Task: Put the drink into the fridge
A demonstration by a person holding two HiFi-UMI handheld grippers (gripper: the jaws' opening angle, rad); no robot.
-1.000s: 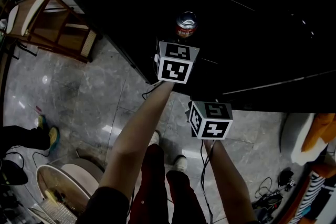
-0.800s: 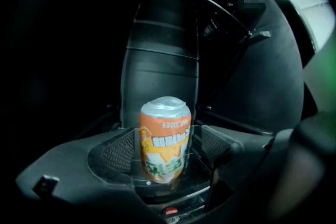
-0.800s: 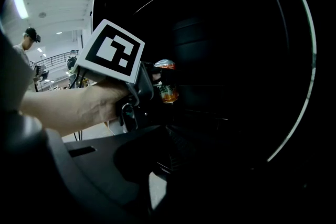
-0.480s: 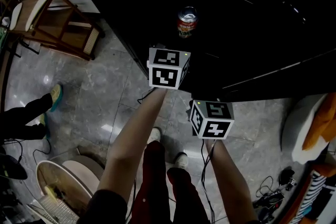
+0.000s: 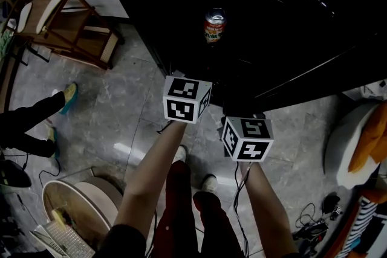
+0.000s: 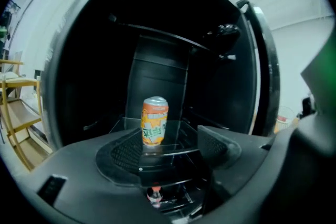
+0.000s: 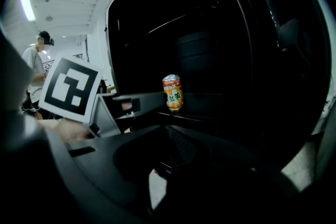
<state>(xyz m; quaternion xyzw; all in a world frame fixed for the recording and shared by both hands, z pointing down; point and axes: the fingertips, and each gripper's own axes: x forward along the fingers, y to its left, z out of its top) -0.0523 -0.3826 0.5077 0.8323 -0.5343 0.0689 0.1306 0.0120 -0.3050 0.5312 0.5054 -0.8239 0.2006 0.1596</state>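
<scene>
An orange drink can (image 5: 214,25) stands upright inside the dark open fridge (image 5: 284,3). In the left gripper view the can (image 6: 154,122) rests on a glass shelf (image 6: 124,126), well ahead of my left gripper (image 6: 168,148). Its jaws are closing a little and nothing is between them. In the head view the left gripper's marker cube (image 5: 186,98) sits outside the fridge front, short of the can. My right gripper (image 7: 168,165) is lower and to the right, its cube (image 5: 247,138) beside the left forearm. It holds nothing, and the can (image 7: 172,92) shows far ahead of it.
A wooden rack (image 5: 63,24) stands at the left on the grey marble floor. A person's legs and shoes (image 5: 60,99) are at the left edge. A round fan (image 5: 78,214) lies bottom left. A small bottle (image 6: 154,196) sits lower in the fridge, and the door (image 6: 262,65) is open at the right.
My left gripper has drawn back from the can toward me and lower in the head view. The can stays on the shelf. The right gripper has hardly moved.
</scene>
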